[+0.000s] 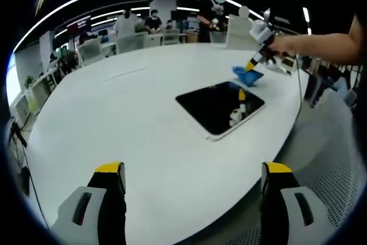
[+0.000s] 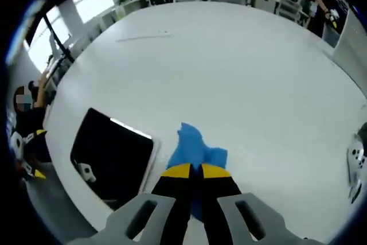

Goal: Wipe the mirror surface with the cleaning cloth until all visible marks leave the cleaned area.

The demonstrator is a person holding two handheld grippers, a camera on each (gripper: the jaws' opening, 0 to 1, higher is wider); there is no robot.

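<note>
The right gripper (image 2: 195,171) pinches the cloth (image 2: 195,147) on the table (image 2: 241,73); the mirror (image 2: 112,156) lies just left of its fingers. The left gripper (image 1: 195,185), fingers spread, hangs farther off.

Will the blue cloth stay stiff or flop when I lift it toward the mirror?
Probably floppy: the cloth lies crumpled, pinched in the right gripper. It looks thin, so likely light. It may drag and bunch on the table beside the mirror.
</note>
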